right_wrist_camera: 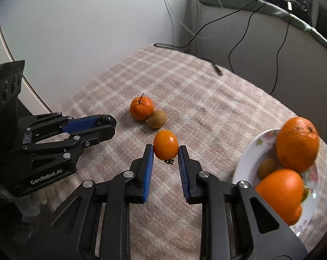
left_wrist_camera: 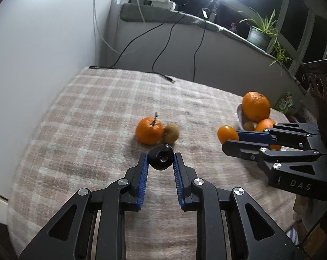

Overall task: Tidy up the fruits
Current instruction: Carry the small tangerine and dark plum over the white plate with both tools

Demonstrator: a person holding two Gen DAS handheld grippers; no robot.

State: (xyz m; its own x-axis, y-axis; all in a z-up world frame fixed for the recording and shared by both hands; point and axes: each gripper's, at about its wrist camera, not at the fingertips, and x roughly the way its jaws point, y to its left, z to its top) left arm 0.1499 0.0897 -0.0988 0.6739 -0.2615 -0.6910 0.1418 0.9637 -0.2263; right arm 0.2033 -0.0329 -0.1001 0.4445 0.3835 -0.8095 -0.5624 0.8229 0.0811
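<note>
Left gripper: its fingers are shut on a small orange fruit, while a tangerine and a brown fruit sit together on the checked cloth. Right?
Not quite. The left gripper holds a dark, nearly black fruit, as the left wrist view shows. The tangerine and brown fruit do sit together on the checked cloth.

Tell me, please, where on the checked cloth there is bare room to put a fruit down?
The checked cloth lies bare between the stemmed mandarin with its brown fruit and the cable end; also between that pair and the plate. The plate is crowded: two oranges and a small fruit nearly fill it.
</note>
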